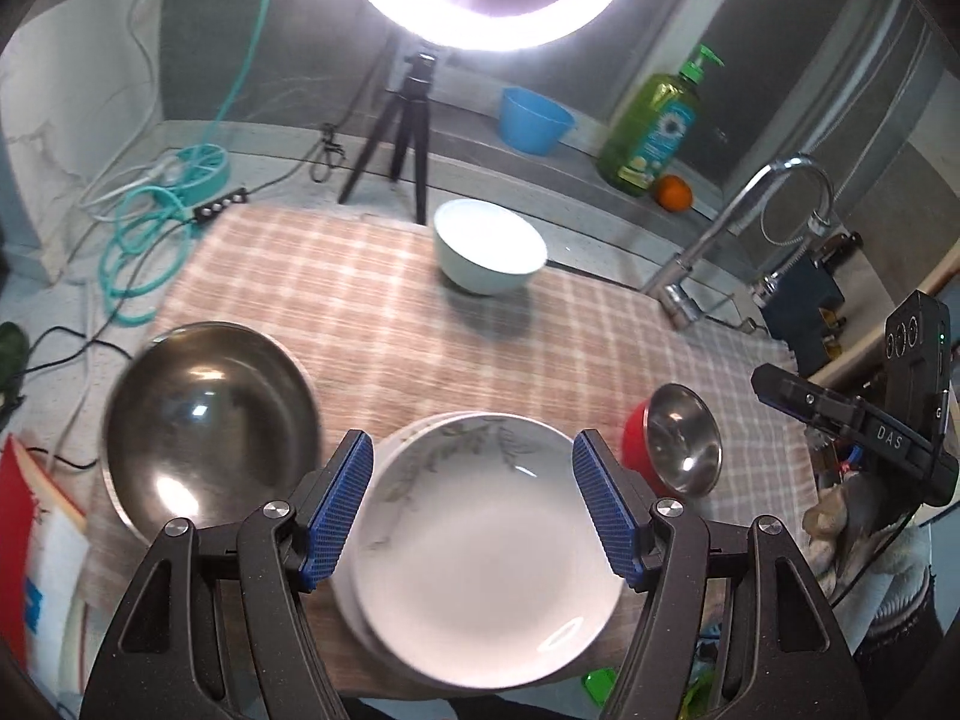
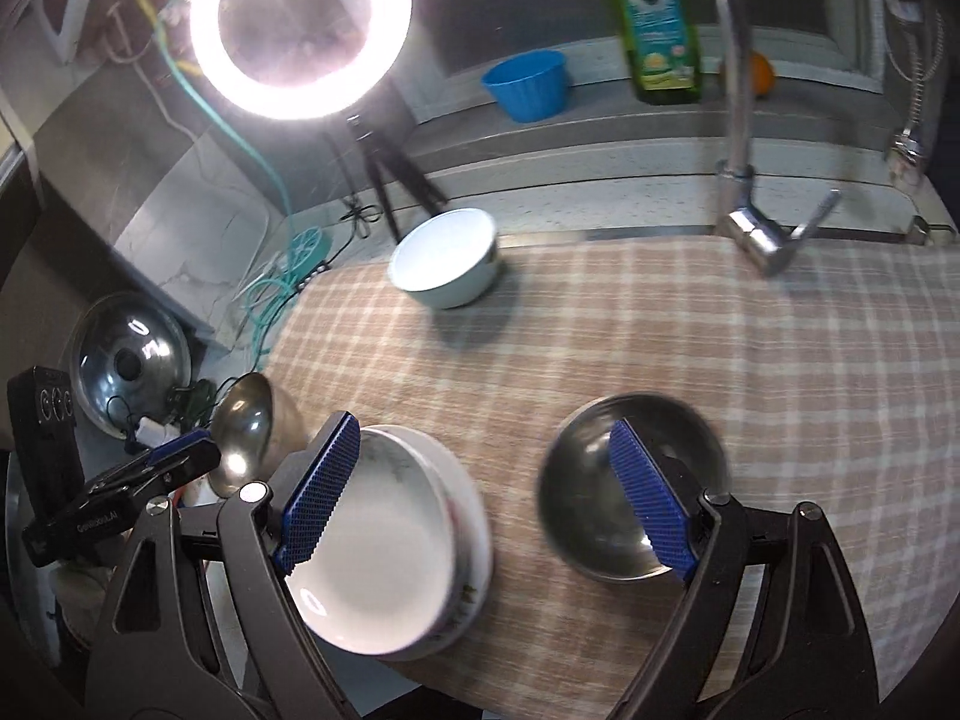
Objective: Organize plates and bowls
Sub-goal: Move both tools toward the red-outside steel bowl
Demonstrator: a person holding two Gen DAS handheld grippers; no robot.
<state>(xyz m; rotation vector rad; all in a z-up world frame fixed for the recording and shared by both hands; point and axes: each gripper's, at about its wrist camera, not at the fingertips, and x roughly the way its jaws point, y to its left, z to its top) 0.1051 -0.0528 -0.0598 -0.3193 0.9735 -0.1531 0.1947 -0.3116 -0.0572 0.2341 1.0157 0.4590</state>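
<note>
I hold both grippers' jaws wide and empty over the near table edge. The left gripper (image 1: 474,495) frames the stacked plates (image 1: 480,546); the right gripper (image 2: 492,492) hangs between them and the small steel bowl (image 2: 630,486). Stacking bowls looks next: the large steel bowl (image 1: 204,420) sits left, the white bowl (image 1: 489,252) far. Gripper lettering reads "DAS".

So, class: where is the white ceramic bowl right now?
The white ceramic bowl sits at the far edge of the checked cloth, just in front of the ring light's tripod, apart from the other dishes.
</note>
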